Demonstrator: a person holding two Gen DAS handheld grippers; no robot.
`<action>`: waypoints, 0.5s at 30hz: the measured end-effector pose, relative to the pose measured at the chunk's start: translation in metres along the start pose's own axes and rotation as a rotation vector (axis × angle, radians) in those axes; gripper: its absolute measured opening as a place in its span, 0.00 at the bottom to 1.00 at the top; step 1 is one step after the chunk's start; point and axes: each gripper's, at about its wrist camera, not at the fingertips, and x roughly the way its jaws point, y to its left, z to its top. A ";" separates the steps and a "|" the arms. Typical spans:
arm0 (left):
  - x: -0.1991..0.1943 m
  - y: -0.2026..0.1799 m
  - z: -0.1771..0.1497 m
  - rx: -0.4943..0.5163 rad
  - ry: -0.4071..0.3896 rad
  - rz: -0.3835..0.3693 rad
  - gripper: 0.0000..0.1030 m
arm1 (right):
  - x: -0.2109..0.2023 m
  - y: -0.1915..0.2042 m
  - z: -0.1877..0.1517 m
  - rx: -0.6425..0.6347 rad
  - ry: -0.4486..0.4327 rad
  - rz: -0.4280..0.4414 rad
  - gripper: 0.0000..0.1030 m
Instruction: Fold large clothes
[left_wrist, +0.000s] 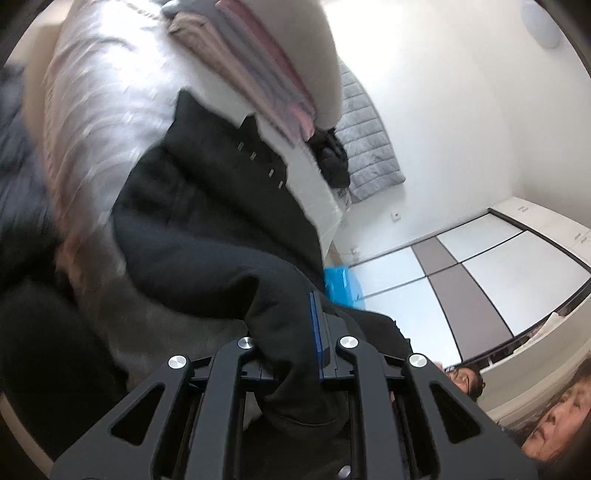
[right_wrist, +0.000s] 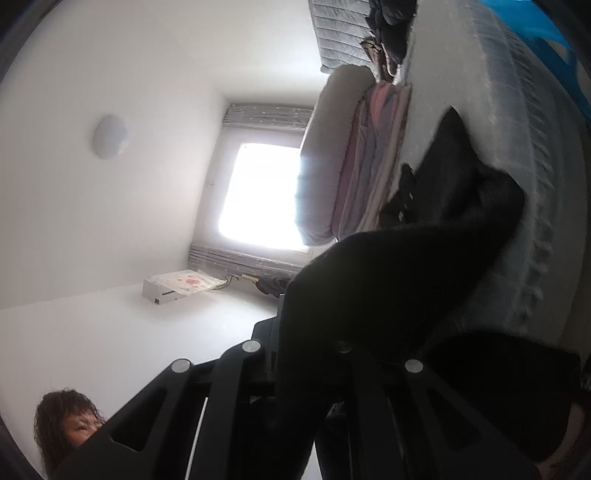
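Observation:
A large black garment (left_wrist: 207, 221) with small metal fasteners lies partly on the pale quilted bed cover (left_wrist: 103, 92), one end raised off it. My left gripper (left_wrist: 291, 339) is shut on a bunched fold of that cloth; a blue pad (left_wrist: 317, 325) presses its side. In the right wrist view the same black garment (right_wrist: 406, 277) drapes over my right gripper (right_wrist: 310, 332), which is shut on it with its fingertips hidden under the fabric. The cloth stretches from both grippers back to the bed (right_wrist: 524, 192).
A stack of folded pink and grey clothes (left_wrist: 258, 62) and a thick rolled duvet (right_wrist: 325, 166) lie on the bed. A dark clothes heap (left_wrist: 332, 158) sits by the grey headboard (left_wrist: 369, 155). A wardrobe (left_wrist: 480, 280), a blue bag (left_wrist: 340, 284), a window (right_wrist: 262, 192) and a person's head (right_wrist: 62, 417) are around.

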 end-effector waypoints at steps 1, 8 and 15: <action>0.006 -0.004 0.021 0.009 -0.016 -0.009 0.11 | 0.010 0.003 0.014 -0.005 -0.004 0.000 0.10; 0.088 -0.004 0.169 -0.035 -0.105 -0.023 0.11 | 0.118 -0.014 0.130 0.001 -0.006 -0.084 0.09; 0.231 0.081 0.293 -0.194 -0.169 0.097 0.15 | 0.236 -0.139 0.240 0.161 -0.069 -0.390 0.14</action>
